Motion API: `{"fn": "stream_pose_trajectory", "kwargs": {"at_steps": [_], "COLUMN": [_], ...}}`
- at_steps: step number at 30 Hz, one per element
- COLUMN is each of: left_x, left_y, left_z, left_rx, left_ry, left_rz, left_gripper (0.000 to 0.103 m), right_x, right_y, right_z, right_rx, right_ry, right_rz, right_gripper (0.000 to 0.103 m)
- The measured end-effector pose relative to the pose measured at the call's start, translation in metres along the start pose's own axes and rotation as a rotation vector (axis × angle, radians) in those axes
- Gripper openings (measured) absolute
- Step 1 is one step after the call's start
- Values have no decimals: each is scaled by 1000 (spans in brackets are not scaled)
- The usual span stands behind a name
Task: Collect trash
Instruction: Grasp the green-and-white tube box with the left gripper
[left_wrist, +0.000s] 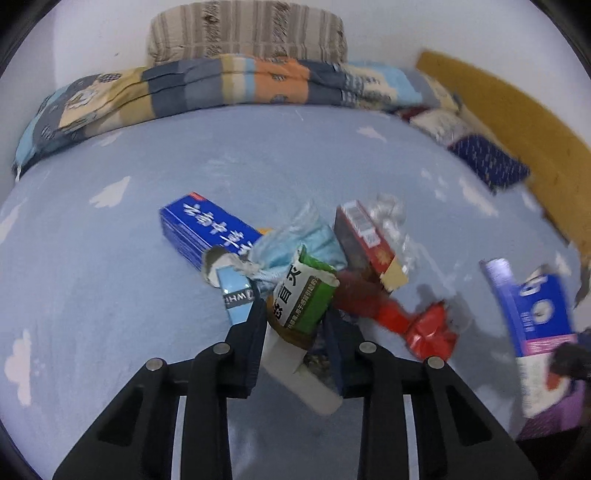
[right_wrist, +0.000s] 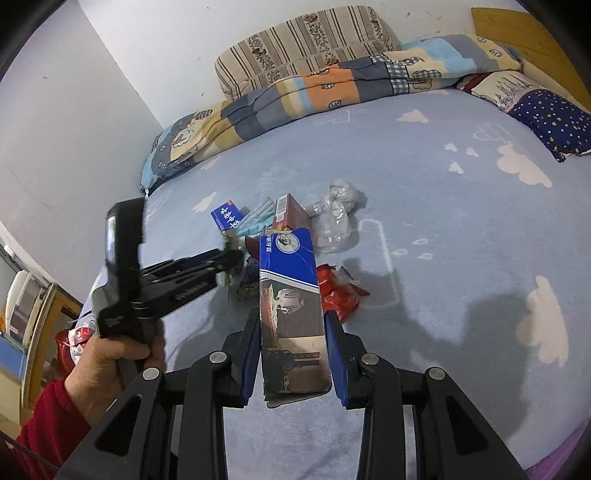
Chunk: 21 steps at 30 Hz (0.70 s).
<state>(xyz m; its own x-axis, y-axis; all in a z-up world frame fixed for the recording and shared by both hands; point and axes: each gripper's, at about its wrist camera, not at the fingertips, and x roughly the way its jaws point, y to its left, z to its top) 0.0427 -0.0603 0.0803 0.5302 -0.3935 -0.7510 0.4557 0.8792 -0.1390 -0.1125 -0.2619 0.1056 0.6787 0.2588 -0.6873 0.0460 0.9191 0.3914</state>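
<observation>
Pinched a green and white box (left_wrist: 301, 299) in the left claw (left_wrist: 295, 325). Pinched a tall blue box (right_wrist: 290, 314) in the right claw (right_wrist: 291, 325), above the bed (right_wrist: 443, 221).

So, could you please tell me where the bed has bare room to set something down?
Bare sheet lies between the trash pile and the folded quilt, and right of the red wrapper. It is crowded around the clear plastic bag and blue box.

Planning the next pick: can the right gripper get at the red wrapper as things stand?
Probably not yet. The right gripper is shut on a tall blue box that fills its jaws. The red wrapper itself lies uncovered on the bedsheet just beyond, with nothing on top.
</observation>
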Motion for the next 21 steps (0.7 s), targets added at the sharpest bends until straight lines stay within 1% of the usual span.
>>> {"fn": "stream_pose_trajectory", "kwargs": {"at_steps": [3, 6, 8, 10, 12, 13, 15, 18, 21], "left_x": [-25, -52, -67, -80, -92, -96, -109, -125, -132], "left_y": [3, 1, -3, -7, -9, -12, -19, -29, -35], "left_z": [2, 2, 2, -1, -9, -12, -22, -41, -61], "left_rx": [-39, -76, -90, -112, -142, -153, -149, -151, -146], "left_ry": [-48, -98, -124, -135, -128, -122, -126, -125, -148], "left_rz": [-19, -64, -80, -89, -94, -89, -53, -21, 19], "left_gripper": [29, 28, 28, 28, 28, 28, 28, 28, 28], "right_x": [0, -1, -3, -5, -7, -7, -7, -7, -8], "right_y": [3, 7, 12, 17, 25, 26, 30, 33, 33], "right_z": [1, 3, 5, 7, 7, 8, 7, 6, 4], "right_rx": [-17, -38, -57, -77, -100, -109, -124, -134, -134], "right_ry": [-16, -39, -59, -83, -106, -111, -117, -118, -118], "right_rz": [-20, -33, -39, -38, -41, -39, -40, -37, -35], "right_gripper": [35, 35, 35, 35, 35, 35, 35, 35, 35]}}
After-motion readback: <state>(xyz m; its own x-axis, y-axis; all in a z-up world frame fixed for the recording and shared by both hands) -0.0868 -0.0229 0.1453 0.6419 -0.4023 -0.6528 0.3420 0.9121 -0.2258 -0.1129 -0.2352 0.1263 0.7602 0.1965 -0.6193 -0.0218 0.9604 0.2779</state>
